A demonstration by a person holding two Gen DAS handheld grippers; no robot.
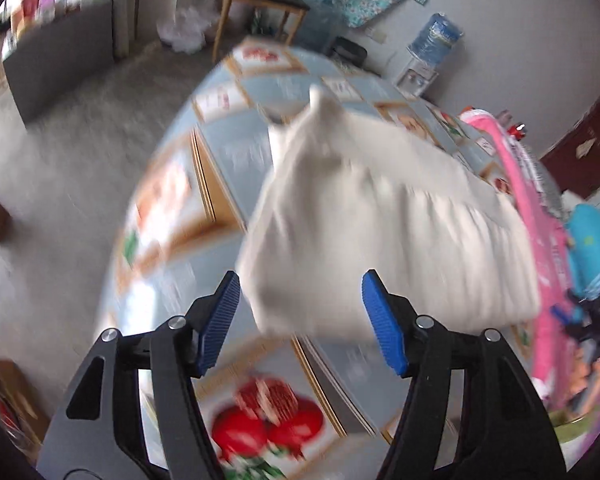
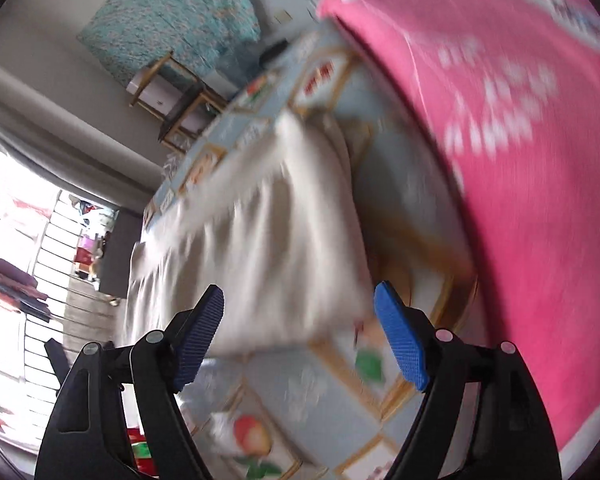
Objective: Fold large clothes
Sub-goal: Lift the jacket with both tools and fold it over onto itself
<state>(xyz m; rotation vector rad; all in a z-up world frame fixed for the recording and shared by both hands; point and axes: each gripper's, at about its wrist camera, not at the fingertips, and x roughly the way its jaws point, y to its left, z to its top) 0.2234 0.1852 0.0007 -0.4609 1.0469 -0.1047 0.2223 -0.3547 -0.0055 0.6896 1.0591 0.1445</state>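
the left gripper (image 1: 300, 320) has its blue pads spread wide and clamps nothing; the near edge of the white garment (image 1: 380, 232) lies just beyond and between them, not pressed. the right gripper (image 2: 300, 336) is likewise wide apart and empty, the same white cloth's corner just ahead of it. the garment lies folded on the fruit-patterned tablecloth (image 1: 220, 168), beside a pink cloth (image 2: 520, 140). farther off stand a wooden chair (image 1: 260, 4) and a water dispenser (image 1: 432, 52).

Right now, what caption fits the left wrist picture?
Open left gripper above the white cloth on the table.
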